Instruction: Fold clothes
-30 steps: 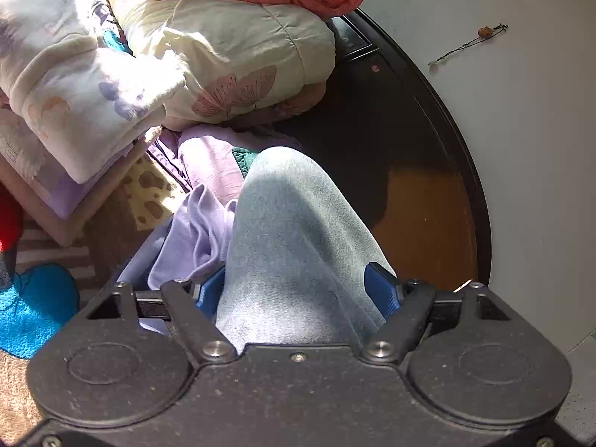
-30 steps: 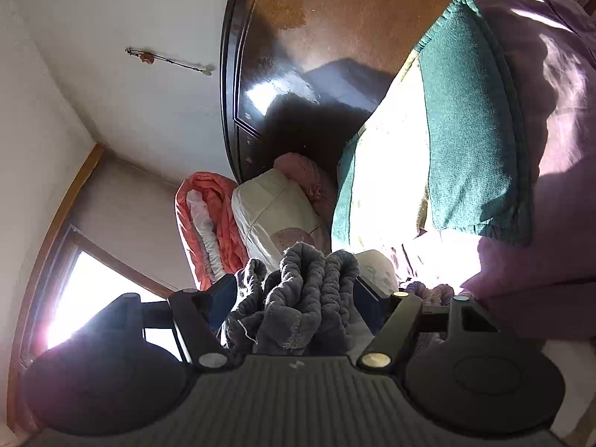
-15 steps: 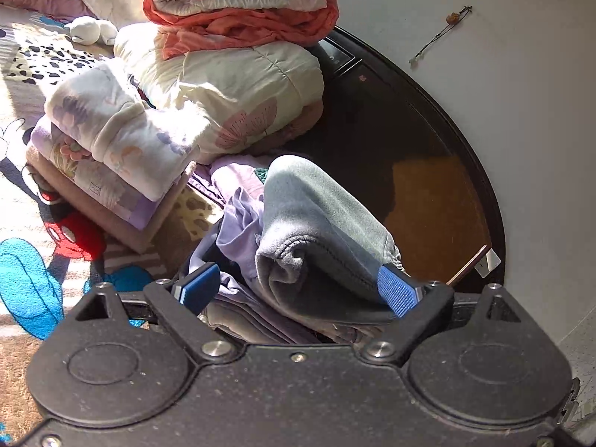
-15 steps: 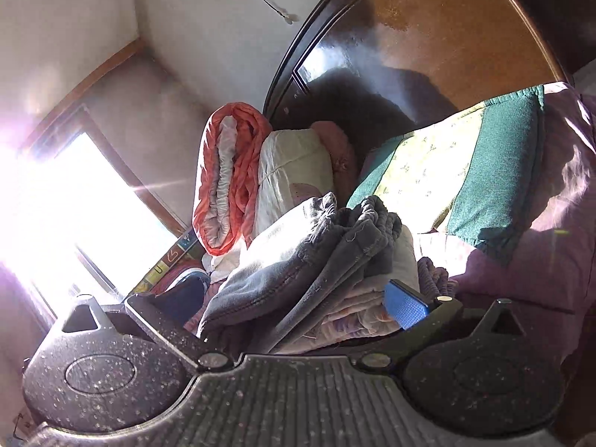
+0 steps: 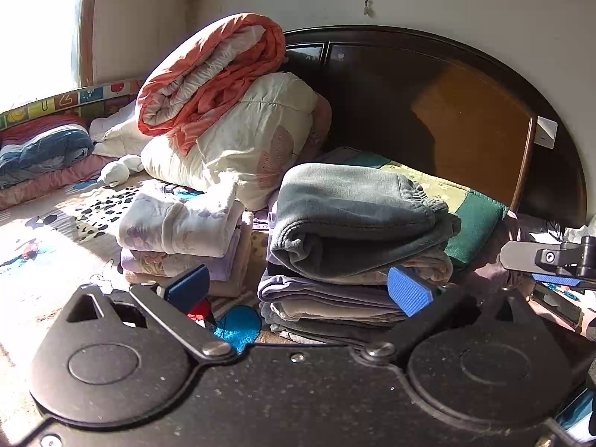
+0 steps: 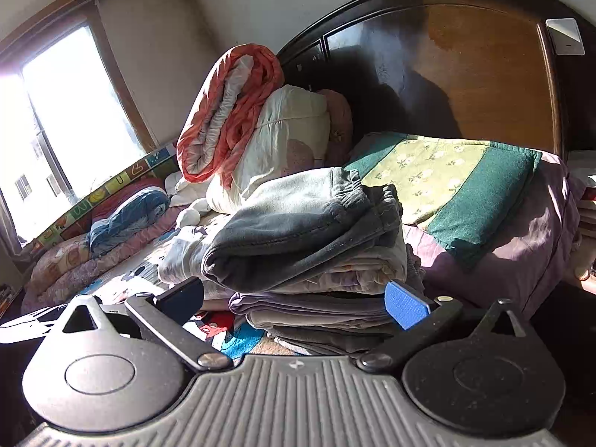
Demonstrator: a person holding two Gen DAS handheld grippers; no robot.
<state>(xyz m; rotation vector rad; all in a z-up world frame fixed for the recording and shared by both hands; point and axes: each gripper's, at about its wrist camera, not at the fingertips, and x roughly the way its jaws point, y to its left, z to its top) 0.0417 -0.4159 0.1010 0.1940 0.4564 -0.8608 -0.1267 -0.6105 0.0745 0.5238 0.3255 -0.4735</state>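
Grey fleece, a folded garment (image 5: 354,219), lies on top of a stack (image 5: 327,301) of folded clothes on the bed, straight ahead of both tools, its long axis running left to right with the rolled fold facing them. The left hand-held gripper (image 5: 298,287) and the right hand-held gripper (image 6: 294,300) both stand spread and empty, just short of the stack, neither clearly nearer. Only the left view shows a second folded pile (image 5: 182,238) beside the stack and the other tool's tip at its right edge; the right view shows the green pillow (image 6: 458,193) behind more fully.
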